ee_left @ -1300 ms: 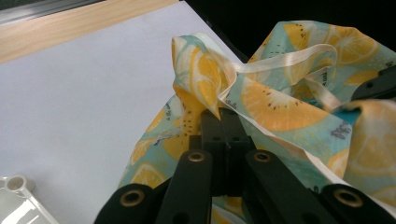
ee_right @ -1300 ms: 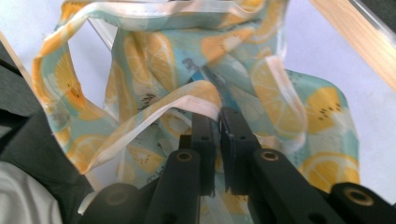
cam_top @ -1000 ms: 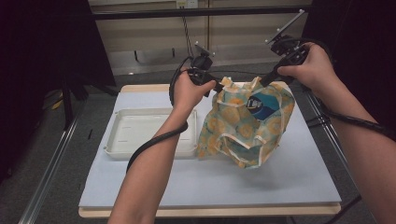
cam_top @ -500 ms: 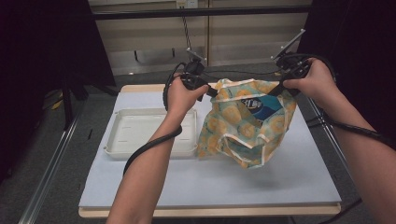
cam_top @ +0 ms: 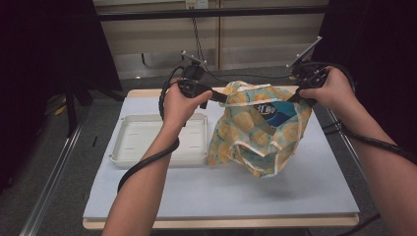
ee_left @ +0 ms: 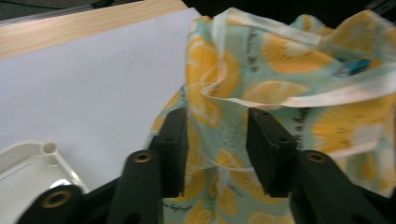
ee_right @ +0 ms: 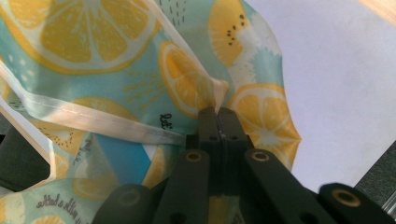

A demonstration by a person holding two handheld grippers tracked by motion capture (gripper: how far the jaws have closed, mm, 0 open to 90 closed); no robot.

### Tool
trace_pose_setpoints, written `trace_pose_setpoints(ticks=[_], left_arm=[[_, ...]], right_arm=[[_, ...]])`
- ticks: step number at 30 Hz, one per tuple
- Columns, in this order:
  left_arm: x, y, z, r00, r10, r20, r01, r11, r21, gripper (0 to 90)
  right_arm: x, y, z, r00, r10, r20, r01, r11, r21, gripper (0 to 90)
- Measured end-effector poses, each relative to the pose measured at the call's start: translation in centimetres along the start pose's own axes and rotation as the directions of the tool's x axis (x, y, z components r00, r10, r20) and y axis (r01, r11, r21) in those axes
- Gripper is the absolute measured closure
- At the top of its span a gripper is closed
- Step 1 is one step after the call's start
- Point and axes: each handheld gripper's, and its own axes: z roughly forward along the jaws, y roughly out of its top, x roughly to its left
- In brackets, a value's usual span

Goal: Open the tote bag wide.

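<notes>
Hanging above the white table (cam_top: 314, 191) beside the tray (cam_top: 147, 147) — lemon-print bag (cam_top: 260, 132), mouth spread wide, blue pack inside. Right gripper (ee_right: 218, 116) pinching its rim; left gripper (ee_left: 217, 140) just opening, cloth loose between — drifting left since before.

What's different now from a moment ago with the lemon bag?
The left claw has just been opening and has let go of the bag: its jaws now stand apart with the cloth loose between them. The bag's right side dropped a little with the right hand. The right claw stays pinched on the bag's edge, and the tray lies where it was.
</notes>
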Motion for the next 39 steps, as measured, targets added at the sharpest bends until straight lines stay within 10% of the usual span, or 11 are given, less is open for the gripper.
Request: trace_pose_setpoints(ticks=[9, 16, 29, 39], left_arm=[[-2.2, 0.4, -0.1, 0.9909, 0.116, 0.069, -0.116, 0.9933, -0.005, 36.2], [-3.0, 1.0, 1.5, 0.9782, 0.179, 0.106, -0.182, 0.9828, 0.028, 62.8], [-2.9, 3.6, -0.3, 0.9911, 0.109, 0.077, -0.108, 0.9941, -0.009, 89.0], [-1.0, 4.3, 2.6, 0.9998, 0.021, 0.006, -0.021, 0.9997, -0.014, 89.1]], right_arm=[[0.2, 0.0, 0.2, 1.0, 0.002, 0.005, -0.002, 1.0, 0.003, 90.0], [0.0, 0.3, 0.4, 1.0, 0.003, -0.005, -0.002, 1.0, 0.01, 90.0], [-0.3, 0.5, 0.6, 0.9996, -0.013, -0.025, 0.014, 1.0, 0.019, 90.0], [-0.4, 0.4, 0.8, 0.9994, -0.022, -0.028, 0.023, 1.0, 0.016, 90.0]])
